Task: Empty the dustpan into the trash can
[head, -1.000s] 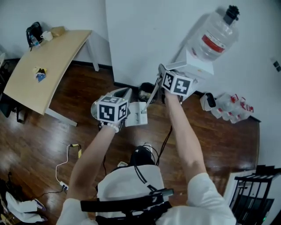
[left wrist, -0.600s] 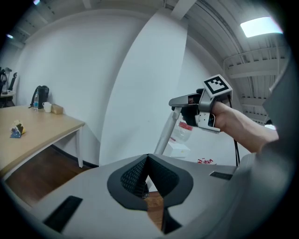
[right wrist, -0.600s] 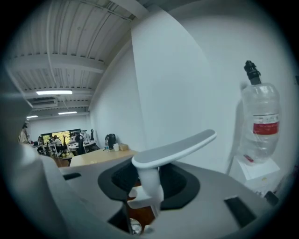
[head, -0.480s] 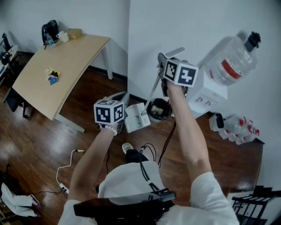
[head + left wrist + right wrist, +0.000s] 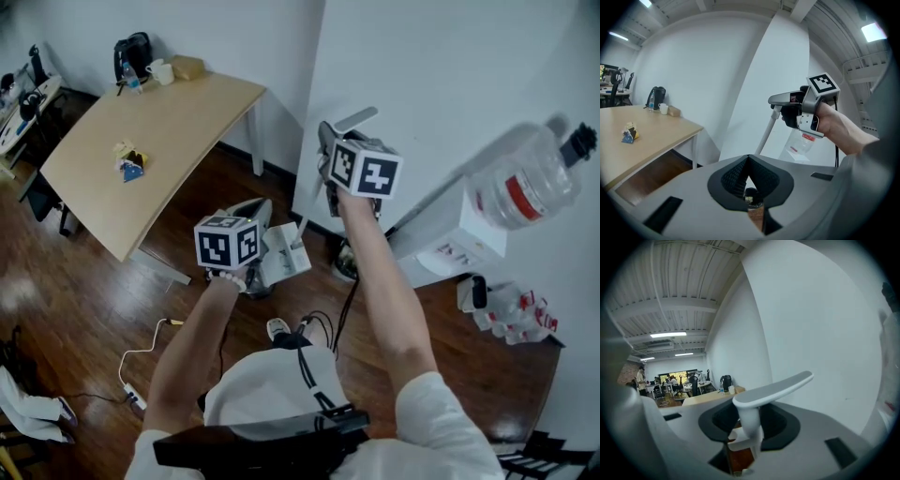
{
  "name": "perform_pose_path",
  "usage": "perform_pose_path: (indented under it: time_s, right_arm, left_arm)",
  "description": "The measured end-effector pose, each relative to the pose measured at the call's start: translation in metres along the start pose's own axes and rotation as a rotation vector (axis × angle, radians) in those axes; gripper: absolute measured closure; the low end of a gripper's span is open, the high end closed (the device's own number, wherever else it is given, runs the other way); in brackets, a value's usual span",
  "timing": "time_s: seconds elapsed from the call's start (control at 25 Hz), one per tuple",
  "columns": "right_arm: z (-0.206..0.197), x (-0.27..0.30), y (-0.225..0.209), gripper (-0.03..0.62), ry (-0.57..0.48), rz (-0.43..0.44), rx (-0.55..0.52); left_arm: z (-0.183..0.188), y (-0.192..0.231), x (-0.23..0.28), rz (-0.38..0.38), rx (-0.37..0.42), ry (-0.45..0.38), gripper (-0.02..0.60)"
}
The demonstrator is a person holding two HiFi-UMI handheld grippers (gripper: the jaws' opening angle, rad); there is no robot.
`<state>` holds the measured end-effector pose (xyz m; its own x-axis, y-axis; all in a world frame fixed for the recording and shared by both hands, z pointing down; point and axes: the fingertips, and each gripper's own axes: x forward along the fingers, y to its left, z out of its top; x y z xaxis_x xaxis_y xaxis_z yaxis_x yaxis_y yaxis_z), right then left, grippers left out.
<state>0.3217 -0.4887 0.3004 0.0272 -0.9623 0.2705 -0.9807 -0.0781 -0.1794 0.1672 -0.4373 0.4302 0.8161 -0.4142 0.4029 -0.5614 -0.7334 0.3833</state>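
My right gripper (image 5: 330, 161) is held high and is shut on the grey top grip of the dustpan handle (image 5: 352, 120). In the right gripper view the handle (image 5: 773, 389) stands between the pads, with the white pan (image 5: 740, 442) below. The pole runs down to the white dustpan (image 5: 286, 255), which hangs above the floor. My left gripper (image 5: 255, 214) is just left of the pan, jaws shut with nothing seen between them (image 5: 749, 161). The black trash can (image 5: 346, 260) stands by the wall right of the pan, mostly hidden by my right forearm.
A wooden table (image 5: 141, 159) stands at the left with small items on it. At the right a water dispenser (image 5: 450, 234) carries a large bottle (image 5: 525, 183). Bags (image 5: 511, 314) lie by the wall. A white cable (image 5: 141, 352) trails over the wood floor.
Both grippers have carried the dustpan sideways along the wall, and the right one has risen. The trash can, open to view before, now sits half behind the right forearm.
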Motion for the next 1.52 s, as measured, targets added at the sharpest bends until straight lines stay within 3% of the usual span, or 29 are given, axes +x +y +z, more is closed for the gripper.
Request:
perform_pose_path:
  time_s: [0.2,0.56,0.88,1.16,1.36,1.52]
  right_arm:
    - [-0.009,0.039,0.010,0.468,-0.040,0.042,-0.007]
    - [-0.037,0.078,0.037,0.476,-0.122,0.055,-0.065]
    - [-0.074,0.048,0.072,0.480,-0.136,0.185,-0.212]
    - [-0.092,0.010,0.092,0.485,-0.133,0.290,-0.332]
    - [-0.104,-0.017,0.111,0.485,-0.137,0.332,-0.374]
    - [-0.120,-0.045,0.129,0.485,-0.132,0.321,-0.396]
  left_arm:
    - [0.018,0.033,-0.002,0.042,-0.012,-0.028,0.583]
    - [-0.010,0.073,-0.011,0.113,-0.097,0.002,0.583]
    - [-0.032,0.085,-0.027,0.124,-0.150,-0.008,0.583]
    - [-0.029,0.065,-0.031,0.085,-0.133,-0.021,0.583]
    - [-0.026,0.048,-0.042,0.068,-0.087,-0.040,0.583]
    - [-0.050,0.039,-0.071,0.060,-0.090,-0.034,0.583]
